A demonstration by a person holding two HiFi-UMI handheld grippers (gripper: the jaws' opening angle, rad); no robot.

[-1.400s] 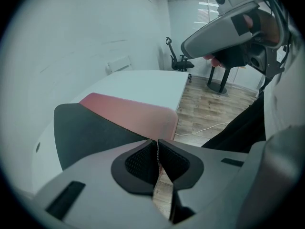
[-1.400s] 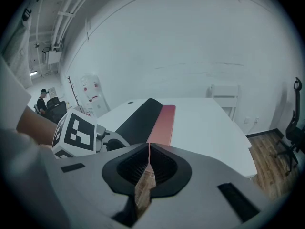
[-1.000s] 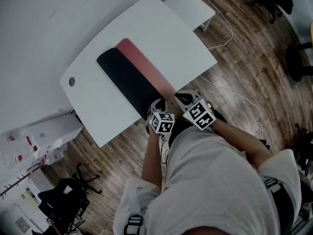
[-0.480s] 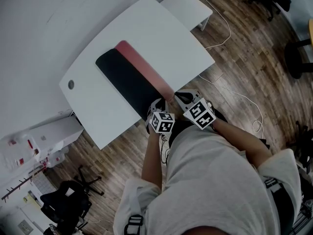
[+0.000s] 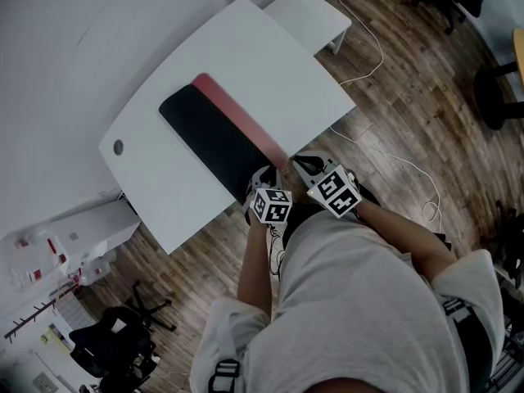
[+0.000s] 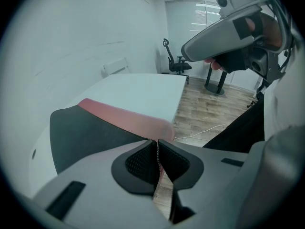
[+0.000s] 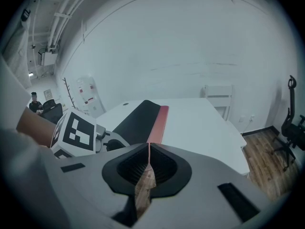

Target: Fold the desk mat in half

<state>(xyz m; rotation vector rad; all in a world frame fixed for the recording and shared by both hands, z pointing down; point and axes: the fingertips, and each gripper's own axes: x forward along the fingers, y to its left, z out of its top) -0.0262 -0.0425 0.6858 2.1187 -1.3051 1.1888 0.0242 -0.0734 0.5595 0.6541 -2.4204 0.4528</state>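
change: desk mat (image 5: 205, 137) and table (image 5: 270, 64) | drifted slightly left and down | in head view

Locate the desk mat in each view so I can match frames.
Head view: desk mat lies diagonally, centre-left, black with a pink strip along its upper-right side.
Left gripper view: lower left, near end pinched in the left tool.
Right gripper view: centre, pink edge running into the right tool.
Shared landmark: white table under it.

Black-and-pink desk mat (image 5: 214, 142) on table (image 5: 270, 64)
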